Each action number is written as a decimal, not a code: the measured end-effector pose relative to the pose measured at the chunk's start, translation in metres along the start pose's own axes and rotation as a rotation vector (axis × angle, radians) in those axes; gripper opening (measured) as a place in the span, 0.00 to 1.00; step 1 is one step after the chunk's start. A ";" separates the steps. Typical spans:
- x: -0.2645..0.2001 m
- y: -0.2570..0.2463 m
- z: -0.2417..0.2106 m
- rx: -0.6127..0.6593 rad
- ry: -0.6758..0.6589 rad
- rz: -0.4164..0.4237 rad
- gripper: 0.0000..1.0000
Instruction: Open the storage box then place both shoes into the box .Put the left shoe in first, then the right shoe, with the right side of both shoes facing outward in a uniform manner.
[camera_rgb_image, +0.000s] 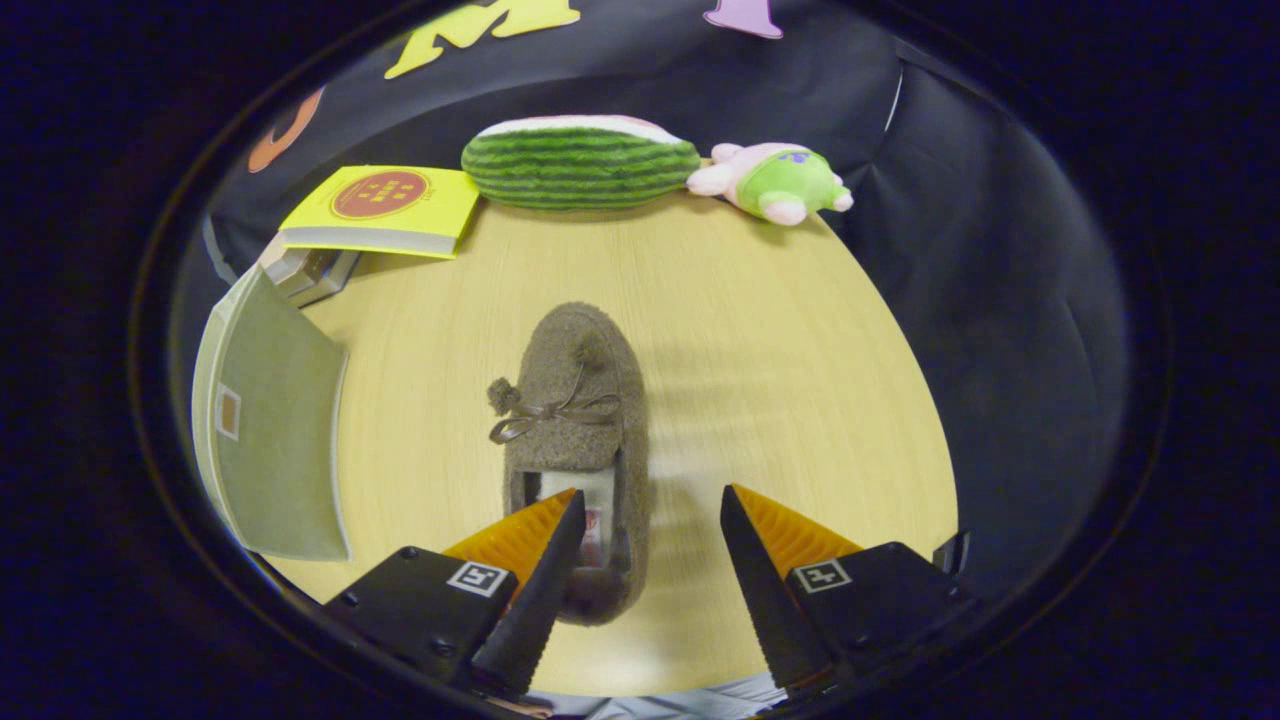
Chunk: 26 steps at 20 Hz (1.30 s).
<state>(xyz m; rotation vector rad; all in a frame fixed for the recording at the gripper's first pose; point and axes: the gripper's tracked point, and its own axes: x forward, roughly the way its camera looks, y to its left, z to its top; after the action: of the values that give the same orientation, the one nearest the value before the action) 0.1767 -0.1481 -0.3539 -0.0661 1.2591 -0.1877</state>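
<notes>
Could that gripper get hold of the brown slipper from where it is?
Probably yes: the gripper is open, the slipper lies just ahead with its heel by one finger, and nothing stands between them.

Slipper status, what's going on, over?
Tongs open, above slipper heel. Slipper flat on table, toe pointing away. Box lid beside it; nothing blocking.

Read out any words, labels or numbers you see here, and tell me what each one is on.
Nothing can be read for certain.
Yellow book: red round emblem with print, too blurred.
Brown slipper: insole tag beside the open gripper, too small.
Green box lid: small blank-looking sticker.
Gripper fingers: square coded markers, no words.
</notes>
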 end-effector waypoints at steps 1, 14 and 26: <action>0.009 0.001 0.000 0.005 0.011 0.003 0.78; 0.028 0.025 -0.008 0.188 0.144 0.123 0.07; -0.063 0.060 0.013 0.198 0.038 0.206 0.06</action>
<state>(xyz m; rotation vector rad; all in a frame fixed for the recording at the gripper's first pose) 0.1767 -0.0790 -0.2995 0.2373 1.2700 -0.1350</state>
